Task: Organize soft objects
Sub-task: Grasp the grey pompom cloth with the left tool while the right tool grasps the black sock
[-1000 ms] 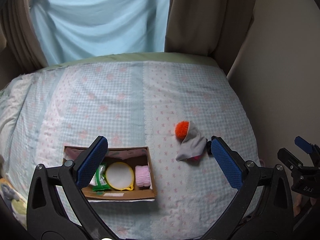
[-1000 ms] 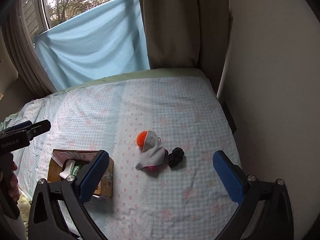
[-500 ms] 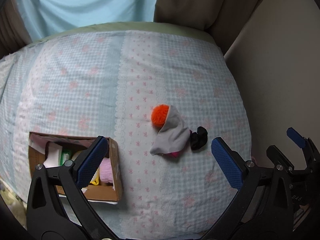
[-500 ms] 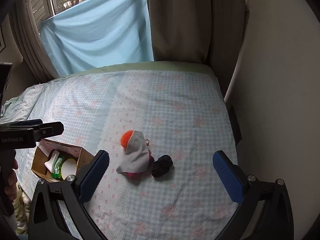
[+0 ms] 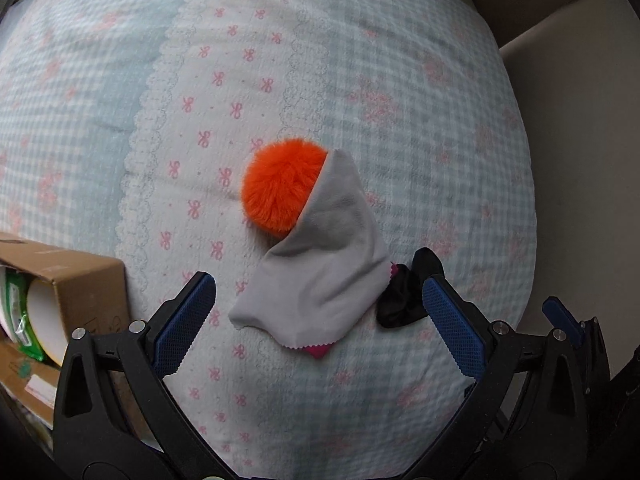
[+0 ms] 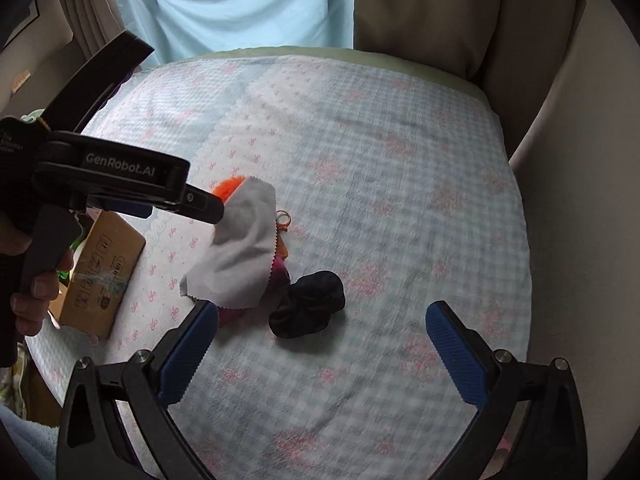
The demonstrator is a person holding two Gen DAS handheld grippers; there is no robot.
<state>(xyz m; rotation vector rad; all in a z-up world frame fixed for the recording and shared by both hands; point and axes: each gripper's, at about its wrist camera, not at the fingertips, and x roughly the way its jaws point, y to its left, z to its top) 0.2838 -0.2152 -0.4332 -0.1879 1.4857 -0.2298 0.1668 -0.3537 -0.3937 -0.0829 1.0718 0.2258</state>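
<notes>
With both grippers hovering over the bed (image 5: pixel 360 60), neither has hold of anything. Left gripper (image 5: pixel 318 318): jaws spread wide, empty, straddling the lower edge of the grey cloth (image 5: pixel 320 272). Right gripper (image 6: pixel 320 350): jaws just as wide, empty, with the black sock (image 6: pixel 308 310) just ahead of the gap.

Cloth lies draped over part of the orange pom-pom (image 5: pixel 280 186), which sticks out at its upper left. Pink item (image 5: pixel 318 350) peeks from under the cloth's bottom edge, mostly hidden. Sock touches the cloth's right side. Cardboard box (image 5: pixel 76 280) sits to the left, apart from the pile, holding a green packet (image 5: pixel 16 312) and a white round thing (image 5: pixel 44 320). A hand (image 6: pixel 36 292) grips the left gripper's handle.
</notes>
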